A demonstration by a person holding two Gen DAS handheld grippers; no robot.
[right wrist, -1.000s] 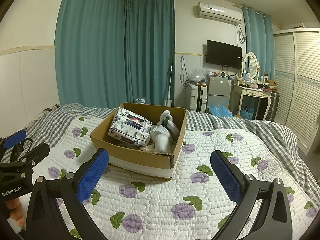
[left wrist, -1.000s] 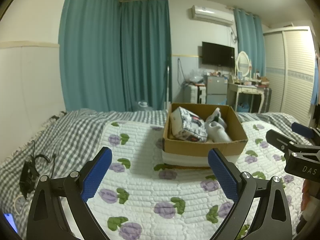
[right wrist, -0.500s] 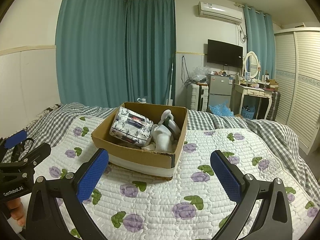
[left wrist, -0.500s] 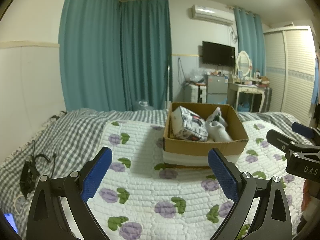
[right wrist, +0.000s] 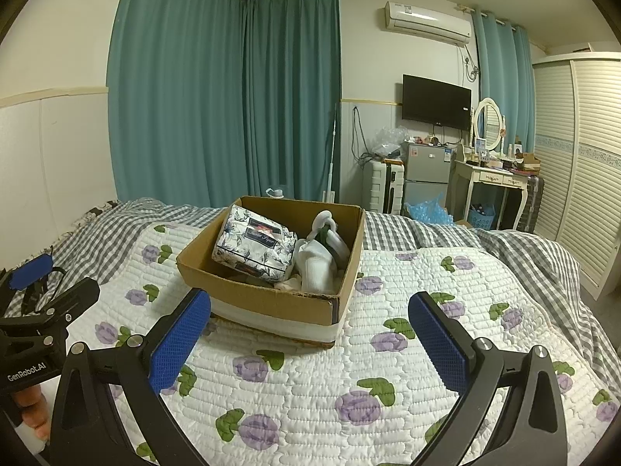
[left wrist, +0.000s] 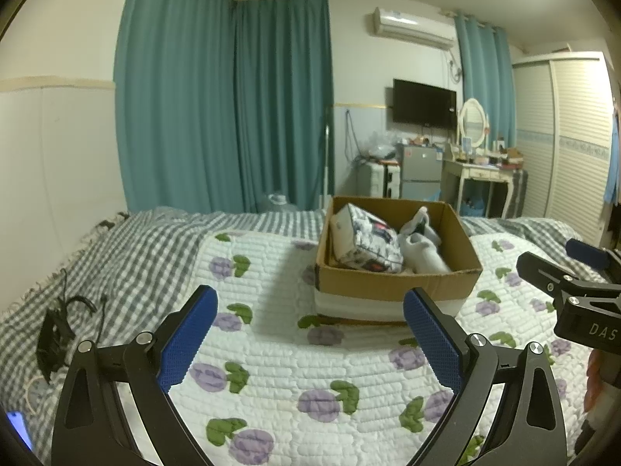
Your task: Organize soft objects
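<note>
The left gripper (left wrist: 308, 336) hangs released over the bed (left wrist: 271, 353); the box (right wrist: 271, 303) ahead holds a tissue pack (right wrist: 254, 248) and socks (right wrist: 316, 264). The right gripper (right wrist: 308, 339) is released too. A careless grab at the socks could drag the light box across the quilt.

Teal curtains (right wrist: 233, 97), wall television (right wrist: 436, 101), white dressing table (right wrist: 491, 178), louvred wardrobe (right wrist: 582, 163).
</note>
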